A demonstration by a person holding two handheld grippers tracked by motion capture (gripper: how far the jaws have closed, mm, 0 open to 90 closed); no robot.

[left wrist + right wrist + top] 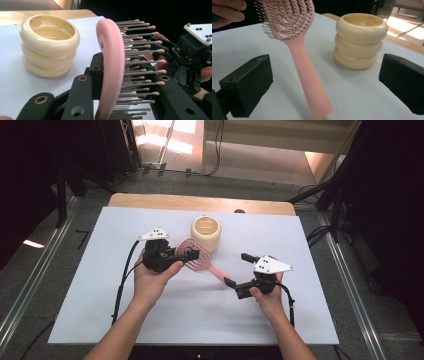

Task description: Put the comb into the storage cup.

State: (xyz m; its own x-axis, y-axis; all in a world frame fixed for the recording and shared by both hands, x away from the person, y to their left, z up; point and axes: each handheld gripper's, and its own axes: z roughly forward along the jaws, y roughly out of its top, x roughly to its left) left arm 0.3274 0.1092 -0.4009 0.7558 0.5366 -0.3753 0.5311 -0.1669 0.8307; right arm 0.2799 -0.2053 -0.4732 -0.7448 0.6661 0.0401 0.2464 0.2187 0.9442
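Near the table's (90,310) far edge, centre: cream ringed pot (206,233). Left gripper (181,254) clamps pink hairbrush (197,258) head (bristles sideways); right gripper (238,269), jaws wide apart, straddles handle w/o touching.

High view overhead, tool views close, sharing brush (111,72), cup (359,40)

The left claw (186,254) hides part of the pink hairbrush (197,257) head.
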